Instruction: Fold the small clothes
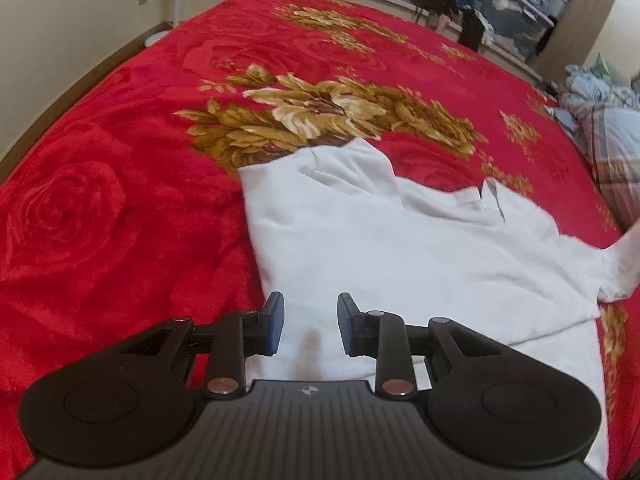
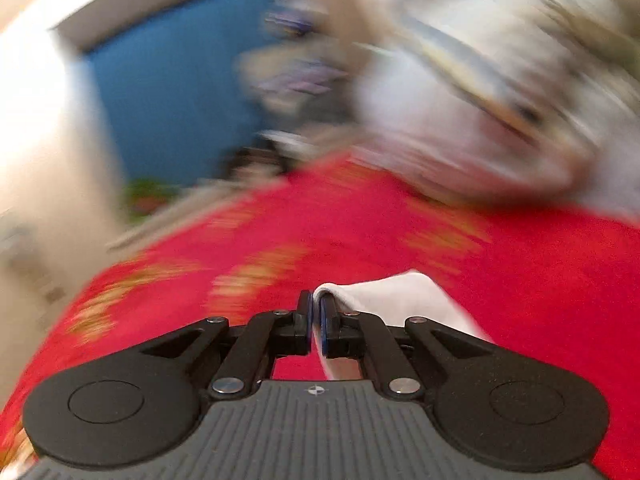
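A white T-shirt (image 1: pixel 400 248) lies spread on the red flowered blanket (image 1: pixel 120 160), one sleeve folded in at the top left. My left gripper (image 1: pixel 310 322) stands open just above the shirt's near edge, with bare cloth showing between its fingers. At the right edge of the left wrist view the other sleeve (image 1: pixel 624 256) is pulled up off the bed. In the blurred right wrist view my right gripper (image 2: pixel 316 316) is shut on a fold of white cloth (image 2: pixel 384 296), which drapes over the right finger above the blanket (image 2: pixel 520 280).
Rumpled blue and plaid bedding (image 1: pixel 608 128) is piled at the bed's right side. A grey storage bin (image 1: pixel 512 20) and a blue curtain (image 2: pixel 172 92) stand beyond the far edge. A white fan base (image 1: pixel 156 38) sits by the left wall.
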Action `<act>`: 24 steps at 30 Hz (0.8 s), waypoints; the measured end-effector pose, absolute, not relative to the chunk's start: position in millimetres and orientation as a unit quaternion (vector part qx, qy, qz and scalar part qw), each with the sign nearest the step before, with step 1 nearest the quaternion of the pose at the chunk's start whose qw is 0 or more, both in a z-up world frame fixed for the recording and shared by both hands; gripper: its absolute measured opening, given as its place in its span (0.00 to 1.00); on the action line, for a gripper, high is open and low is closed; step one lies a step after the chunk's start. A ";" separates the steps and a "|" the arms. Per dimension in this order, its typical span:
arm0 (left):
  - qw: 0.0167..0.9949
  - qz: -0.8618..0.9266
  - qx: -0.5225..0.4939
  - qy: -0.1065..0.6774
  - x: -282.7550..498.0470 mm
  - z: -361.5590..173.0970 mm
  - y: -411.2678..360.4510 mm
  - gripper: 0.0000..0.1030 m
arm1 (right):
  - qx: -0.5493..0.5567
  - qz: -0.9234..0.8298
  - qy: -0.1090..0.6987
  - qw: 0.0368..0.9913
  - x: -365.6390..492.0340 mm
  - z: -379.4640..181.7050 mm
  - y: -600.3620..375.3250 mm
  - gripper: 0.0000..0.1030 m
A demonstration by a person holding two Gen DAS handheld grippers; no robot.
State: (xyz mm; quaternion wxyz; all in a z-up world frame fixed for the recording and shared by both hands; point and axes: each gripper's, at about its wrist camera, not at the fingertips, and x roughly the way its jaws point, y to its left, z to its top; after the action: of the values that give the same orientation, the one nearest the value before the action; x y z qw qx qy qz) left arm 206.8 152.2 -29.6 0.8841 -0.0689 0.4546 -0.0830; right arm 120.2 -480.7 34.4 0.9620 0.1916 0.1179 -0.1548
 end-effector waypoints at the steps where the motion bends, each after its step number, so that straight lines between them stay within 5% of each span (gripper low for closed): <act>1: 0.885 -0.083 -0.077 0.452 206.5 -27.3 155.6 0.31 | 0.170 -0.111 0.106 0.973 118.2 47.8 -442.9 0.03; 5: 0.887 -0.086 -0.109 0.441 203.6 -16.1 167.6 0.31 | 0.125 0.097 0.115 0.981 108.2 64.5 -293.8 0.05; 10: 0.887 -0.094 -0.131 0.433 200.3 -7.0 176.9 0.31 | 0.162 0.243 0.325 0.900 110.1 -1.3 -173.8 0.13; 15: 0.881 -0.108 -0.147 0.436 198.3 -7.9 177.3 0.31 | 0.118 0.220 0.389 0.887 87.4 -8.3 -176.7 0.17; 24: 0.848 -0.112 -0.201 0.477 216.5 -41.2 162.9 0.31 | 0.158 0.109 0.343 0.919 68.5 9.7 -268.1 0.30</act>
State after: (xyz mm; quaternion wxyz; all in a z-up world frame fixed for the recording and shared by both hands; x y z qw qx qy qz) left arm 216.5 162.9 -41.2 0.8483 -0.2014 0.4769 -0.1117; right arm 68.5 -268.1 9.7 0.9194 0.1579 0.3434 0.1086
